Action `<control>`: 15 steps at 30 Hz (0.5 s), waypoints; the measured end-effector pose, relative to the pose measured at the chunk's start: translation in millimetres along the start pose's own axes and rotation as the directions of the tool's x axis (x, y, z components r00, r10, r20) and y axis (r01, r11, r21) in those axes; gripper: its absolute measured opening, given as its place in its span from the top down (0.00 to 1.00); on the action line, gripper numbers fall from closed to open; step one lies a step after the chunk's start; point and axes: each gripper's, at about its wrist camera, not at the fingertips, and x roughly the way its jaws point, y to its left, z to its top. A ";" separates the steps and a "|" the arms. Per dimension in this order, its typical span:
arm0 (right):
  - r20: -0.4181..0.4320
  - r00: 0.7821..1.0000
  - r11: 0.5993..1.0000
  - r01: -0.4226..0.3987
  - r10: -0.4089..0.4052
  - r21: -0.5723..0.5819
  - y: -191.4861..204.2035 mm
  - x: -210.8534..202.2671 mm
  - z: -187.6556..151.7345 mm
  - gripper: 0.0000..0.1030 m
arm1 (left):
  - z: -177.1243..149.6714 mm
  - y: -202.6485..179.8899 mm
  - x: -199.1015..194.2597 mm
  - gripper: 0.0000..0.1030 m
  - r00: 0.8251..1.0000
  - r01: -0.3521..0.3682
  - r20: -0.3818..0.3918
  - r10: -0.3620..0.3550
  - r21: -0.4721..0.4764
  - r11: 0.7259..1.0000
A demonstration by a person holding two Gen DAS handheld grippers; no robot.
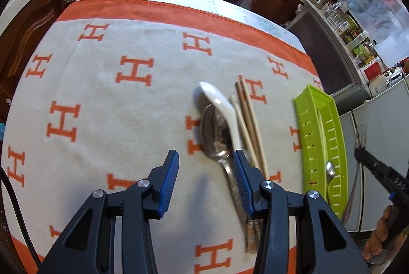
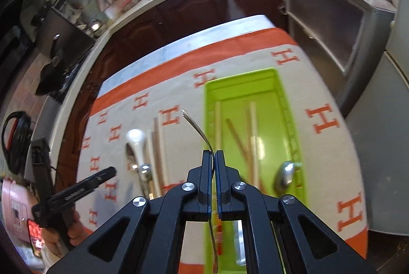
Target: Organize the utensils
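here, in the left wrist view, we hold the left gripper point(image 1: 205, 166) open and empty above the metal spoon point(image 1: 216, 132) on the cloth point(image 1: 102, 84). in the right wrist view, our right gripper point(image 2: 214, 159) clamps a fork point(image 2: 198, 129) above the green tray point(image 2: 278, 84).

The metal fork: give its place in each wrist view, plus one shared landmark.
Left wrist view: metal fork at far right edge, tines up, beyond the green plastic tray.
Right wrist view: fork at centre, clamped in the right gripper.
Shared landmark: the tray.
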 end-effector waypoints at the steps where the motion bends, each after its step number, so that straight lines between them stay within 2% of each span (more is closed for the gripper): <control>1: -0.006 1.000 1.000 0.016 -0.016 0.007 -7.9 2.8 1.9 0.98 | 4.3 -2.3 1.8 0.59 1.000 0.007 -0.002 -0.007 -0.003 1.000; 5: -0.050 0.998 0.999 0.048 -0.047 0.020 -28.6 19.8 1.9 0.98 | 25.1 -5.6 8.7 0.59 0.999 0.035 -0.011 -0.036 -0.041 0.999; 10: -0.098 0.992 0.997 0.079 -0.078 0.008 -39.7 40.4 -5.2 0.98 | 47.9 0.2 14.3 0.59 1.000 0.013 -0.001 -0.014 -0.086 0.996; 15: -0.107 0.992 0.997 0.069 -0.066 0.023 -51.2 52.0 -3.9 0.98 | 58.2 5.7 27.2 0.59 1.000 0.006 -0.016 -0.008 -0.124 0.992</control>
